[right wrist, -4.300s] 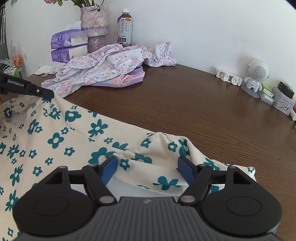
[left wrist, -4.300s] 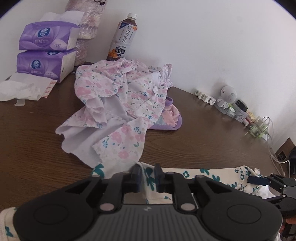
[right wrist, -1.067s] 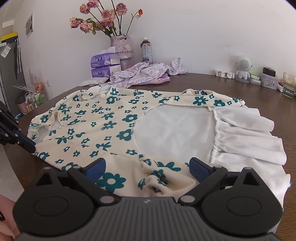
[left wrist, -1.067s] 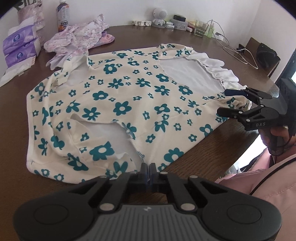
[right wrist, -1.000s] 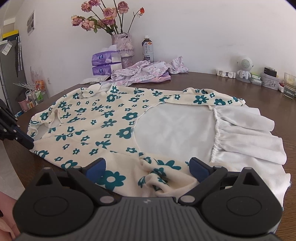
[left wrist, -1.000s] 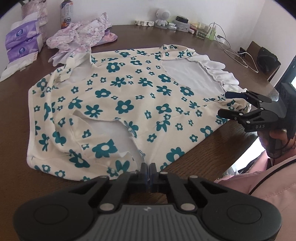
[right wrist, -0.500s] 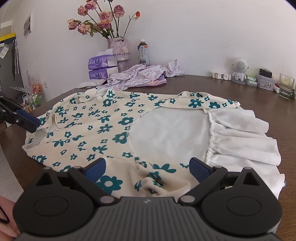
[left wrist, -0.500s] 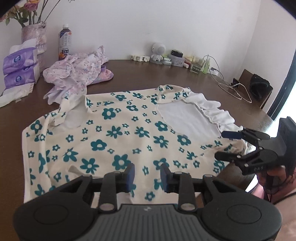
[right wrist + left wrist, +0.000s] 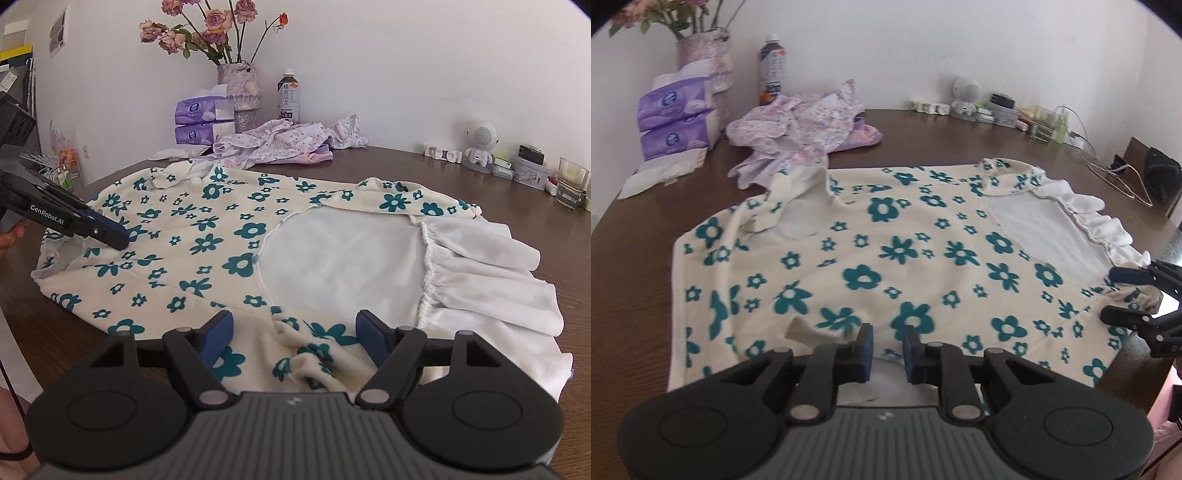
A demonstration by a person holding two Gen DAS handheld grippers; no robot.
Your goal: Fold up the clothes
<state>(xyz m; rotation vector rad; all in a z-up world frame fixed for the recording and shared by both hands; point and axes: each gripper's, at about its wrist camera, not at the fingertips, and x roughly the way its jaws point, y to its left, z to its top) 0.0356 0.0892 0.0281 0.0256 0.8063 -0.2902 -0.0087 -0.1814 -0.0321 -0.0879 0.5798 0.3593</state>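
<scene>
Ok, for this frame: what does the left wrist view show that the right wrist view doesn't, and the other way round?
Only the left wrist view shows the cables and a dark bag at the far right of the table.

Only the right wrist view shows the flower heads above the vase, and the white ruffled hem's full spread.

Both show the floral garment laid flat, the pink clothes pile, tissue packs, bottle, and both hand-held grippers: left hand-held gripper and right hand-held gripper, jaws closing, neither yet pinching fabric.
</scene>
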